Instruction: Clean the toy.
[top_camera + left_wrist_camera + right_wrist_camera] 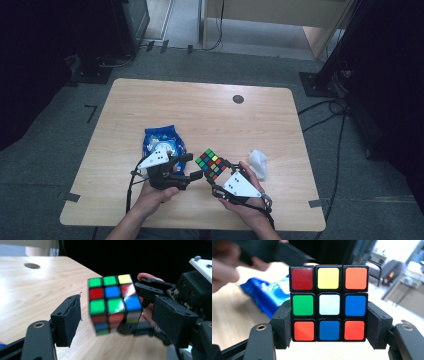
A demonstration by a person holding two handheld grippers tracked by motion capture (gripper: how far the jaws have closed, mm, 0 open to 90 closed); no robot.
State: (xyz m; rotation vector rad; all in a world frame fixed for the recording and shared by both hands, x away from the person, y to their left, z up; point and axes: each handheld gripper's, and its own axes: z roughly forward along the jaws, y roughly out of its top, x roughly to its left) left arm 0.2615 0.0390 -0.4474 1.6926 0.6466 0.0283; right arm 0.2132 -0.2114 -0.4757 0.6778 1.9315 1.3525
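Note:
A scrambled Rubik's cube is held just above the wooden table near its front edge. My right gripper is shut on it. In the right gripper view both pads press the lower sides of the cube, with the gripper behind a face that has a white centre. My left gripper stands open just left of the cube. In the left gripper view the cube sits between the spread jaws of my left gripper without touching either pad. The right gripper's black fingers clasp its far side.
A blue snack bag lies just behind the left hand, and the bag also appears left of the cube. A crumpled white wad rests to the right of the cube. A round dark grommet marks the table's far side.

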